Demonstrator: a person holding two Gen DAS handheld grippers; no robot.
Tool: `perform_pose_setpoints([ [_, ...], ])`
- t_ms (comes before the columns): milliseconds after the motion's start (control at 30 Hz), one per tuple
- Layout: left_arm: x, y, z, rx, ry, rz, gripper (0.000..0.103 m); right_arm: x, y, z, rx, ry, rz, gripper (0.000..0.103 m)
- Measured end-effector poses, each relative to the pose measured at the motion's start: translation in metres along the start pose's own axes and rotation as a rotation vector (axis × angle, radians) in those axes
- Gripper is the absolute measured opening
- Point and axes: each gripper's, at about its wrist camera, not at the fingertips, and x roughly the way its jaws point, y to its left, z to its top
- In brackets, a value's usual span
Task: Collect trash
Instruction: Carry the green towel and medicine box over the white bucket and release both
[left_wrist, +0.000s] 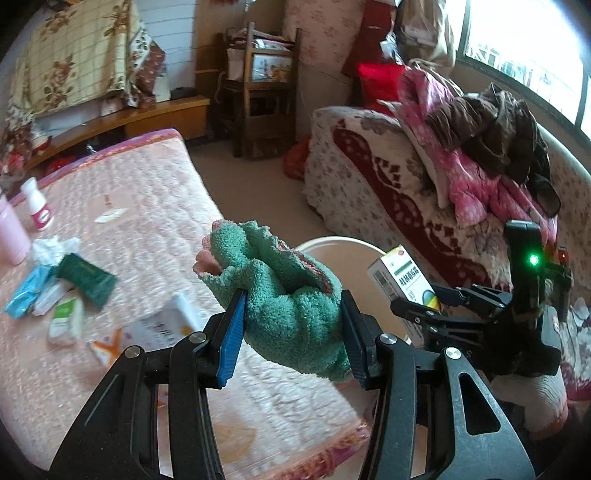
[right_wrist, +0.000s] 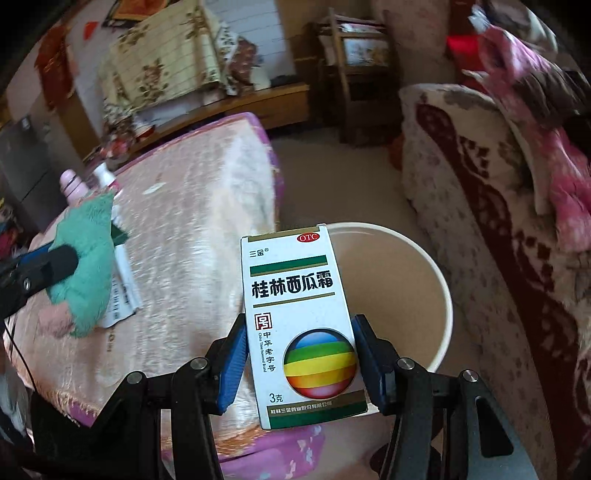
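Observation:
My left gripper (left_wrist: 291, 325) is shut on a green terry cloth (left_wrist: 280, 284) and holds it above the pink table cover (left_wrist: 155, 206); the cloth also shows in the right wrist view (right_wrist: 86, 266). My right gripper (right_wrist: 299, 354) is shut on a white medicine box (right_wrist: 299, 325) with a rainbow ball print, held at the near rim of a round beige bin (right_wrist: 399, 295). In the left wrist view the box (left_wrist: 402, 277) and right gripper (left_wrist: 417, 314) sit to the right, over the bin (left_wrist: 340, 251).
On the table's left lie a crumpled tissue (left_wrist: 51, 247), a dark green packet (left_wrist: 88, 277), a blue wipes pack (left_wrist: 26, 295), small boxes (left_wrist: 66, 321), a white bottle (left_wrist: 37, 206) and a pink cup (left_wrist: 11, 232). A patterned sofa (left_wrist: 388, 173) with clothes stands right.

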Motion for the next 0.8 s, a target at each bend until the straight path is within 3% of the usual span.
perform_pose_setpoints([
  [400, 0.05, -0.031, 0.004, 0.025, 0.072, -0.043, 0.047, 0.024, -0.042, -0.006, 0.094, 0.026, -0.069, 0.053],
  [800, 0.08, -0.04, 0.0, -0.001, 0.117, -0.09, 0.048, 0.038, -0.065, -0.01, 0.176, 0.051, -0.066, 0.053],
])
